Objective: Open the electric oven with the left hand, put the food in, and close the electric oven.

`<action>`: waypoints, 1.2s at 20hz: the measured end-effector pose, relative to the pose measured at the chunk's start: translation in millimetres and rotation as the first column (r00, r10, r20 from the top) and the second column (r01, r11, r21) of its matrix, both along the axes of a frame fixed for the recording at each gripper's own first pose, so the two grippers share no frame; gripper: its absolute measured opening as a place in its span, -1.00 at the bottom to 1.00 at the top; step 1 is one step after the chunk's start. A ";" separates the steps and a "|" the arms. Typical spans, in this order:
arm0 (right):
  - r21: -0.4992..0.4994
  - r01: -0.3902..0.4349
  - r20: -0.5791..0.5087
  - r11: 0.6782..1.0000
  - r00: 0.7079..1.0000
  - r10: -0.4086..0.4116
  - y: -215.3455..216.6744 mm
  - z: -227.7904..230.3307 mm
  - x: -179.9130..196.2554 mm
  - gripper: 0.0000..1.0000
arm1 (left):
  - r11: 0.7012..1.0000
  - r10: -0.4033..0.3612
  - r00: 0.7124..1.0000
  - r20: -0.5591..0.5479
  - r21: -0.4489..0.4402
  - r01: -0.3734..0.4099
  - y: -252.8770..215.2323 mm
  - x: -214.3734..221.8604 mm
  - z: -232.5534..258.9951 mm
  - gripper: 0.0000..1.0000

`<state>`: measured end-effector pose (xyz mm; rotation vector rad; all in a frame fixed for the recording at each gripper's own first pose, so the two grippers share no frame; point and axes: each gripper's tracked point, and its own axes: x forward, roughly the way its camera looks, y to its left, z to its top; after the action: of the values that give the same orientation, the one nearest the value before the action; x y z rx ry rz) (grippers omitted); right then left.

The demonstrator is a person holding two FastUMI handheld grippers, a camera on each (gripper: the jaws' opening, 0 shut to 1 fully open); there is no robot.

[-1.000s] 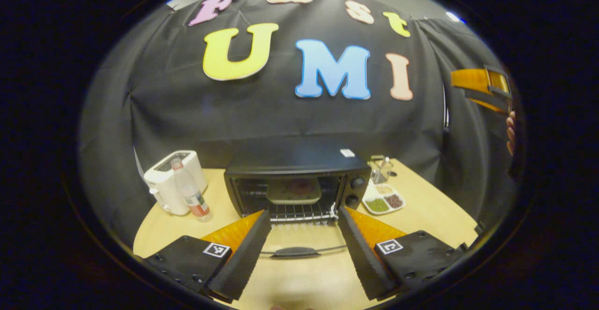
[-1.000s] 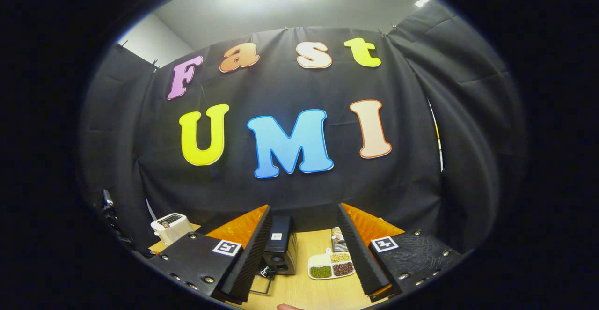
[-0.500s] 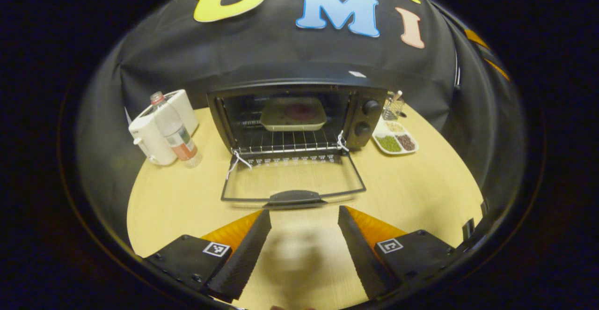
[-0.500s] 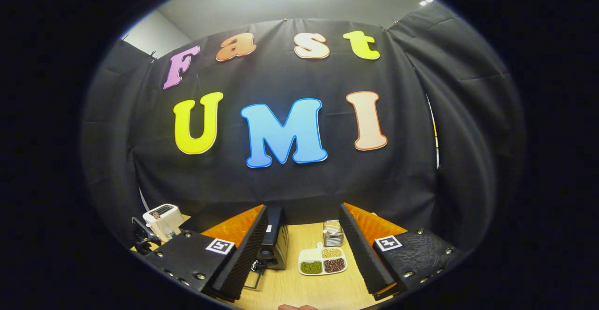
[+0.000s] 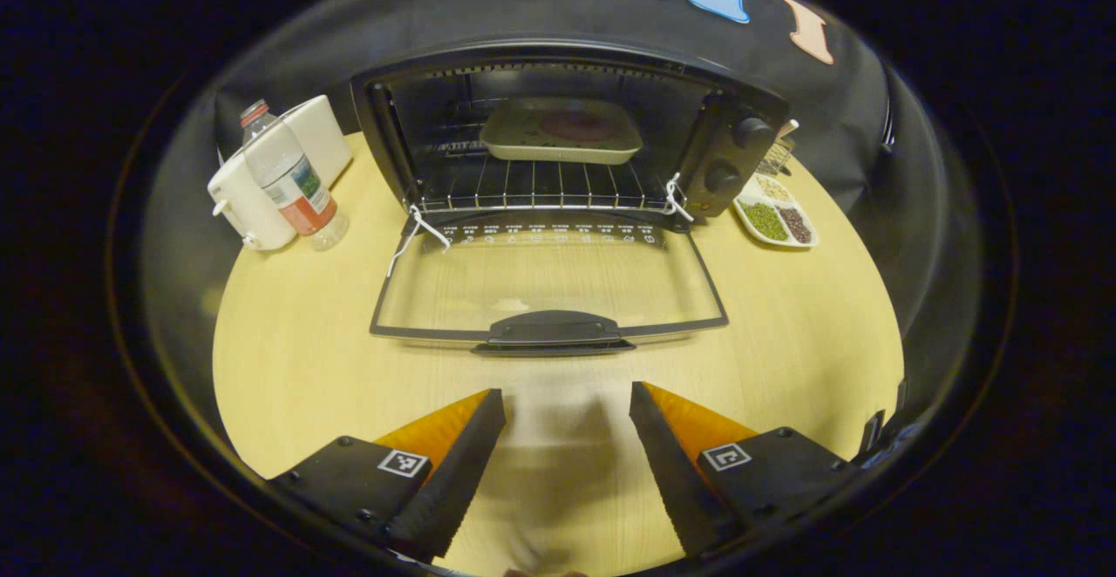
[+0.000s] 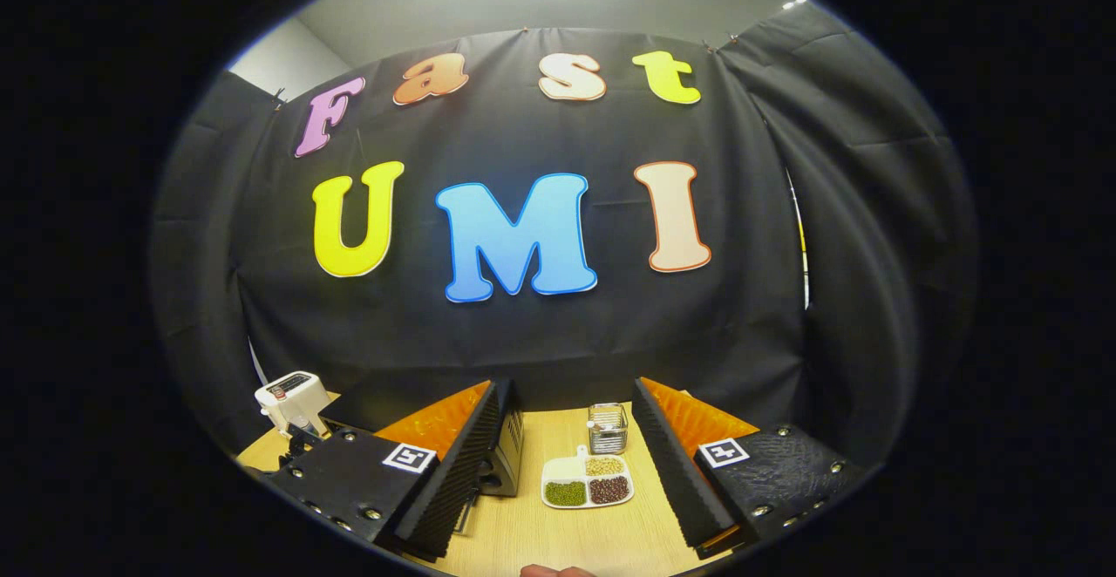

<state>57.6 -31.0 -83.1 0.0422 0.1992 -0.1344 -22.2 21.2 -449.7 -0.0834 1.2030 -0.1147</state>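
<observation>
The black electric oven [image 5: 741,102] stands at the back of the wooden table [image 5: 288,333], and its glass door [image 5: 549,276] lies folded down flat toward me. A pale tray of food [image 5: 562,130] rests on the wire rack inside. My left gripper [image 5: 567,403] hovers open just in front of the door's black handle [image 5: 554,330], holding nothing. In the right gripper view my right gripper [image 6: 571,394] is open and empty, held well above the table, and the oven's right side [image 6: 510,455] shows past its left finger.
A white toaster [image 5: 261,167] and a clear bottle [image 5: 288,178] stand left of the oven. Right of it sit a divided dish of beans [image 5: 776,221] and a wire holder [image 6: 608,427]. The black cloth wall closes the back.
My left gripper has tipped down and moved closer to the oven, so the open door and its handle now lie just ahead of the fingers. The right gripper shifted a little rightward.
</observation>
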 end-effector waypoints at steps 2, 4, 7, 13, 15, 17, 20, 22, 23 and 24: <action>0.008 0.017 -0.007 1.000 1.000 -0.017 -5.3 -2.4 0.6 0.88 | 1.000 -0.010 1.000 -0.028 0.002 0.010 -1.1 2.9 -9.6 0.96; 0.010 0.029 -0.015 1.000 0.999 -0.029 -9.0 -4.7 0.0 0.88 | 1.000 -0.015 0.998 -0.056 0.008 0.015 -0.9 4.6 -20.2 0.96; 0.004 0.043 -0.018 0.999 0.999 -0.043 -13.6 -6.7 0.3 0.88 | 1.000 -0.025 0.997 -0.073 0.014 0.026 0.7 11.0 -31.1 0.97; 0.006 0.044 -0.056 0.999 0.998 -0.043 -11.4 -19.4 -0.8 0.88 | 0.999 -0.024 0.994 -0.111 0.035 0.028 5.2 18.3 -47.1 0.97; 0.005 0.037 -0.062 0.999 0.997 -0.037 -8.6 -22.5 0.2 0.88 | 0.998 -0.033 0.993 -0.116 0.058 0.040 5.9 19.5 -49.6 0.97; 0.010 0.028 -0.066 1.000 0.997 -0.027 -4.0 -23.4 1.1 0.88 | 0.998 -0.029 0.992 -0.124 0.056 0.036 5.1 18.6 -48.6 1.00; 0.014 0.015 -0.064 1.000 0.998 -0.014 3.1 -22.8 1.3 0.88 | 0.998 -0.023 0.993 -0.116 0.048 0.028 5.6 19.5 -42.2 1.00; 0.016 0.009 -0.057 1.000 0.998 -0.008 7.6 -20.0 1.2 0.88 | 0.998 -0.025 0.995 -0.096 0.048 0.029 5.5 19.0 -37.0 1.00; 0.017 0.007 -0.057 1.000 0.998 -0.006 9.2 -19.6 0.7 0.88 | 0.999 -0.021 0.996 -0.089 0.045 0.025 5.8 18.4 -34.1 1.00; 0.018 0.005 -0.059 1.000 0.998 -0.004 10.4 -20.5 -0.5 0.88 | 0.999 -0.019 0.996 -0.082 0.041 0.022 5.7 18.7 -31.1 1.00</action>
<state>57.1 -20.6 -103.6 0.0569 0.2587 -0.1385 -3.5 26.8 -480.9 -0.0391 1.2879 -0.1046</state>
